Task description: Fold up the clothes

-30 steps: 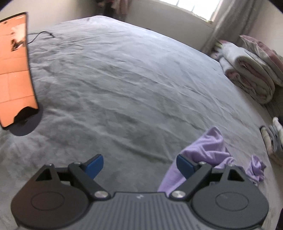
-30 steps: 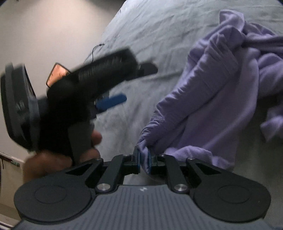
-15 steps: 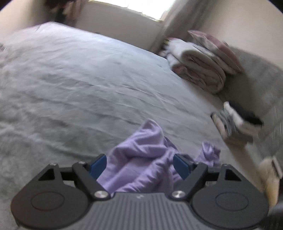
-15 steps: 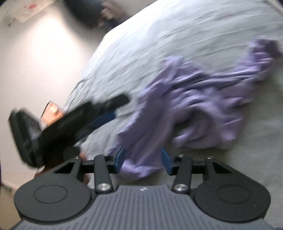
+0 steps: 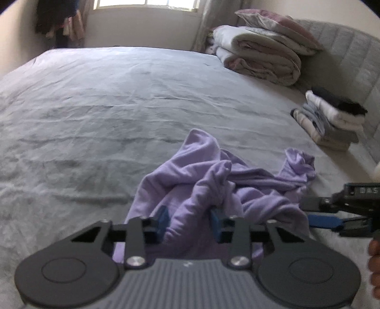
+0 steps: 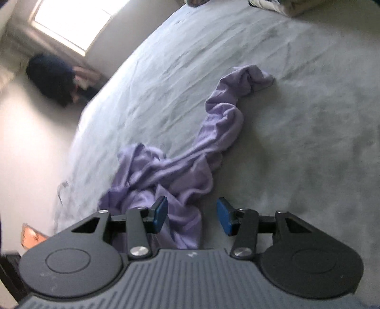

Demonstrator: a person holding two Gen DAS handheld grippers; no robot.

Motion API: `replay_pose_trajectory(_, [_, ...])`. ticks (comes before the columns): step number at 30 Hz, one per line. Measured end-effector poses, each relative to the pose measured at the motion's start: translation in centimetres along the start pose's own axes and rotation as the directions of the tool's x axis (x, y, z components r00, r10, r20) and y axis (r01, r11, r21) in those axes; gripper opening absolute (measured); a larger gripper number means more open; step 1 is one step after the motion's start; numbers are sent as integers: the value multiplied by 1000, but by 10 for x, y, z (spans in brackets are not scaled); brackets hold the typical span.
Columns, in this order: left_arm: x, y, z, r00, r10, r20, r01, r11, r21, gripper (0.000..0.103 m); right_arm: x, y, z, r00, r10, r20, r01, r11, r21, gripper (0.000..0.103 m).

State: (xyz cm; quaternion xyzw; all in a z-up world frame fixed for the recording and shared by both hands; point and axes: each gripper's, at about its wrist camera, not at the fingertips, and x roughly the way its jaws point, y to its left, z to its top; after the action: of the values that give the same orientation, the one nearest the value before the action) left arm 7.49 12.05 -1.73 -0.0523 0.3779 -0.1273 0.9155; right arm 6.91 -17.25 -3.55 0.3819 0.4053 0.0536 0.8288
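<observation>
Fingers [image 5: 163, 219] straddle crumpled lilac garment [image 5: 201, 176] on bed [image 5: 95, 107].

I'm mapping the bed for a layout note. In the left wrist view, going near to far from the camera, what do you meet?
left gripper → crumpled purple garment → bare stretch of grey bedsheet → window on the far wall

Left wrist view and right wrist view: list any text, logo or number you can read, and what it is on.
"DAS", partly cut off and blurred, on the right gripper's black body at the left wrist view's edge.
Small white mark on the left gripper housing: too small to read.
Purple garment, grey bedsheet: no text.
</observation>
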Motion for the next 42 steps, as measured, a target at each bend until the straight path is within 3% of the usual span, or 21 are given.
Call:
replay_pose_trajectory(4, [-4, 12, 4, 1000, -3, 29, 5, 996, -87, 16, 10, -9, 8, 997, 47, 65, -54, 992, 114, 50])
replay_pose_trajectory(7, [-12, 19, 7, 993, 64, 95, -52, 992, -119, 11, 17, -16, 11, 986, 94, 136, -121, 972, 201, 47])
replay_pose_trajectory(8, [-14, 21, 8, 990, 90, 110, -76, 989, -127, 11, 20, -16, 12, 985, 88, 149, -117, 972, 203, 41])
replay_pose_trajectory(9, [-16, 24, 10, 985, 117, 123, -100, 986, -135, 10, 23, -17, 13, 983, 80, 162, -113, 972, 204, 22])
replay_pose_trajectory(10, [-17, 28, 10, 982, 138, 127, -118, 981, -152, 9, 25, -16, 15, 984, 60, 166, -91, 978, 186, 14])
replay_pose_trajectory(13, [-20, 40, 13, 973, 191, 132, -161, 964, -210, 9, 23, -11, 19, 981, 25, 191, -49, 992, 117, 12])
replay_pose_trajectory(16, [-23, 53, 13, 969, 207, 135, -164, 947, -275, 8, 9, -5, 25, 965, -40, 260, 33, 999, 33, 12])
replay_pose_trajectory(23, [-26, 58, 14, 963, 223, 154, -163, 931, -327, 8, -21, -25, 64, 904, -147, 401, 164, 986, -9, 12])
replay_pose_trajectory(28, [-26, 60, 14, 967, 174, 184, -103, 933, -345, 8, -49, -41, 82, 856, -192, 480, 237, 971, -34, 12])
replay_pose_trajectory(30, [-26, 57, 14, 966, 161, 200, -86, 938, -337, 8, -44, -49, 89, 852, -200, 485, 259, 964, -58, 12])
replay_pose_trajectory(34, [-24, 53, 16, 963, 171, 210, -97, 942, -321, 8, -45, -50, 92, 872, -191, 452, 252, 965, -78, 12])
replay_pose_trajectory(36, [-24, 54, 20, 961, 185, 204, -111, 939, -325, 8, -42, -44, 96, 882, -176, 437, 251, 961, -119, 12])
replay_pose_trajectory(39, [-24, 58, 29, 963, 197, 186, -127, 935, -331, 8, -40, -27, 98, 880, -158, 449, 272, 941, -202, 12])
replay_pose_trajectory(42, [-25, 62, 46, 952, 230, 202, -162, 938, -305, 8, -32, -15, 101, 882, -130, 453, 267, 930, -253, 12])
